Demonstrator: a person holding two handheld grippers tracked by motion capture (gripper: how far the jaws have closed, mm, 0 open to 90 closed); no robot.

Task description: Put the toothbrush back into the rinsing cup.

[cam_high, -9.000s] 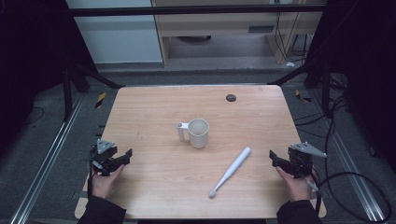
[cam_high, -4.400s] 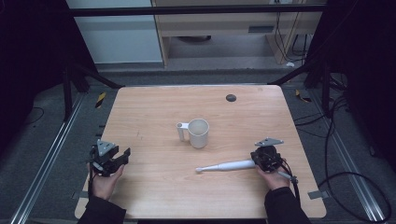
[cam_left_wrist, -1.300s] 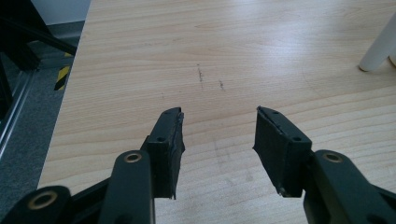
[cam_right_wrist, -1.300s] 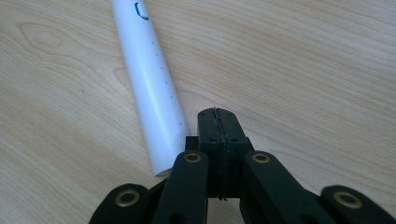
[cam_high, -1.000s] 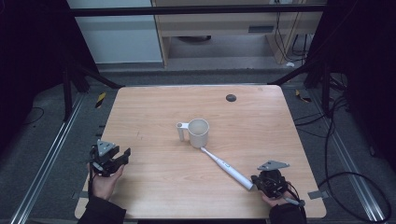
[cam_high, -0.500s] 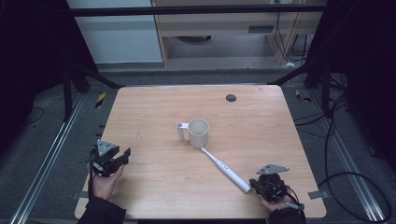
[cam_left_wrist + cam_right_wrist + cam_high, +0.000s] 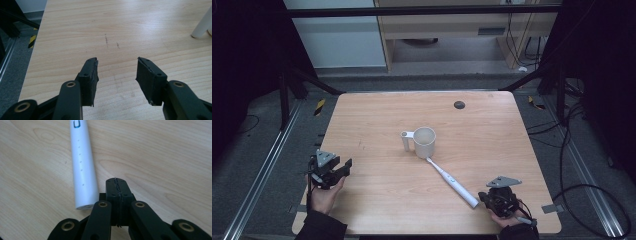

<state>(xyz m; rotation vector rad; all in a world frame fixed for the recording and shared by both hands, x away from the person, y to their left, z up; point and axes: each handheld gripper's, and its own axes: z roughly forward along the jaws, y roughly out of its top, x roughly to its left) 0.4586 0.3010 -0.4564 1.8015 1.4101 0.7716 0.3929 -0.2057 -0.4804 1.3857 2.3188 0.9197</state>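
A white mug (image 7: 424, 141) stands upright at mid-table, its handle (image 7: 202, 25) pointing left. A white electric toothbrush (image 7: 452, 181) lies flat and slanted, its head by the mug's base and its handle end toward the front right. My right gripper (image 7: 483, 196) rests just behind that end with its jaws shut on nothing. In the right gripper view the toothbrush (image 7: 81, 165) lies just left of the closed right gripper (image 7: 117, 180). My left gripper (image 7: 346, 166) sits at the front left edge. The left gripper (image 7: 117, 61) is open; its jaws have just been opening with only bare wood between them.
The wooden table (image 7: 492, 130) has a small dark round spot (image 7: 459, 105) near its far edge. Metal rails and cables run along the floor on both sides, and black frame posts stand at the far corners.
Since the earliest frames my right gripper has swung the toothbrush round so its head lies by the mug. Over the last second nothing has visibly shifted; the left hand stays put.
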